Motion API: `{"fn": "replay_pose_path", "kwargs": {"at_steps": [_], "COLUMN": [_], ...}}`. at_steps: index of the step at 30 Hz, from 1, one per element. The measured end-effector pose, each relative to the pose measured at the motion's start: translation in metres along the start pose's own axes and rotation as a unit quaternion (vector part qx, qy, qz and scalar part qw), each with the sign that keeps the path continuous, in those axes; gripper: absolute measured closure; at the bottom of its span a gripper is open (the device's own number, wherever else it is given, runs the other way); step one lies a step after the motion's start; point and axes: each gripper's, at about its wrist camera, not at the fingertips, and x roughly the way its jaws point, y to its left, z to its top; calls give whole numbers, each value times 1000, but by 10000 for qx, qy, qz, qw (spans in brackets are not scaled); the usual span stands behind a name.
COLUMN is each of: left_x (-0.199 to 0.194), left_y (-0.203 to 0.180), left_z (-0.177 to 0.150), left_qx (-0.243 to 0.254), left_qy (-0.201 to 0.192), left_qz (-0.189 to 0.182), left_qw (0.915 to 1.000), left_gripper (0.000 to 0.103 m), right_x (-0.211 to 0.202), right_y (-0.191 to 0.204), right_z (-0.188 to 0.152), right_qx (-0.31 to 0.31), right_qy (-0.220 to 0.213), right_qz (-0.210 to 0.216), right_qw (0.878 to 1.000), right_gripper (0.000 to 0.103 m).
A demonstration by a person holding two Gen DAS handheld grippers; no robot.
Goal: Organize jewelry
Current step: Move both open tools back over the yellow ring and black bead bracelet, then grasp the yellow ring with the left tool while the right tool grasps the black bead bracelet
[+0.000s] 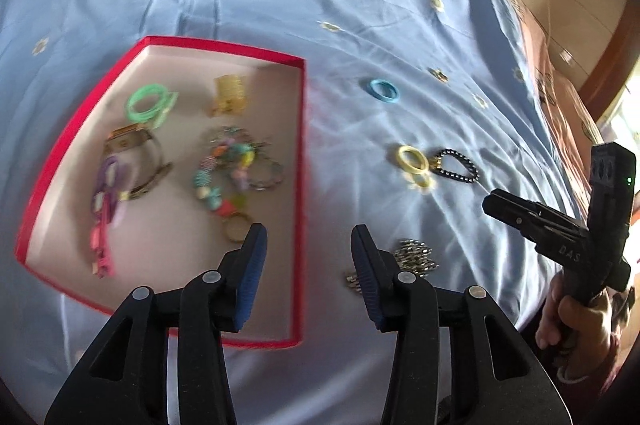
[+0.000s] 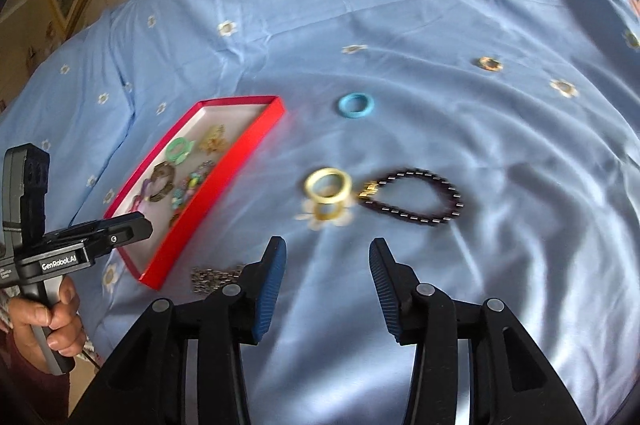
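My right gripper gaped wide and empty; a silver chain lay half hidden behind its left finger. Ahead sat a yellow ring beside a dark bead bracelet (blurred). My left gripper hung open over the red tray, its contents smeared.

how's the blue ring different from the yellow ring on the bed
The blue ring lies alone and farther up the bedsheet; the yellow ring lies nearer the right tool, right beside the dark beaded bracelet. The blue ring lies flat on plain fabric, while the yellow ring looks tilted, at a printed flower. Both are plain hoops, similar in size, still outside the red box.
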Motion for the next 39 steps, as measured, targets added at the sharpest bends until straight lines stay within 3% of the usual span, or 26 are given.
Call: {"fn": "replay_pose_path", "kwargs": {"at_steps": [7,22,39], "left_x": [15,53,114], "left_y": [-25,-58,-77], "left_z": [10,32,63], "left_qx": [268,569,685], "left_qy": [90,313,555], "left_qz": [-55,-192,-328], "left_qw": [9996,9977,9956], "left_gripper": [57,57,58], "right_x": [-6,-2,29], "right_y": [-21,-46,-63], "right_z": [0,9,23], "right_qx": [156,209,180], "right_qy": [-70,-93,53], "right_qz": [-124,-249,-494], "right_qw": [9998,9994,9986], "right_gripper": [50,50,51]}}
